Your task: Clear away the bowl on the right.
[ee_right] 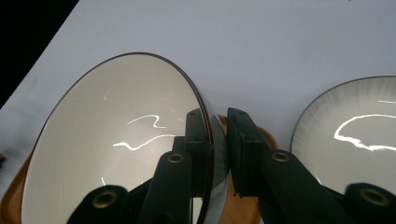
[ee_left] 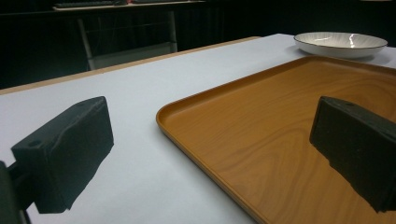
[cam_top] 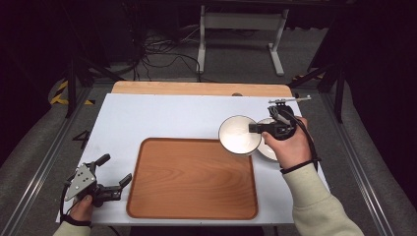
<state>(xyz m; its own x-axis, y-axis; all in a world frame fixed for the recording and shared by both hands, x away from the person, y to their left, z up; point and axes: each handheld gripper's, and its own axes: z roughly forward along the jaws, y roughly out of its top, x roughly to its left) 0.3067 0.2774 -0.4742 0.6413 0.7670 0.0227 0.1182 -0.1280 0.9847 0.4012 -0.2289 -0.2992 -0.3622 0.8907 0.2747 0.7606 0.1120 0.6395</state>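
- My right tool point(cam_top: 254, 129) pinches the white bowl point(cam_top: 239, 133) by its rim, right of centre, over the tray point(cam_top: 192, 179) corner.
- Left tool point(cam_top: 114, 173) wide, empty, lower left.
- Risk: thin rim grip; bowl may swing, slip, or knock second bowl point(ee_right: 355, 126).

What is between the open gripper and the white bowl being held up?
The brown wooden tray lies between the left gripper and the held white bowl, as the high view shows.
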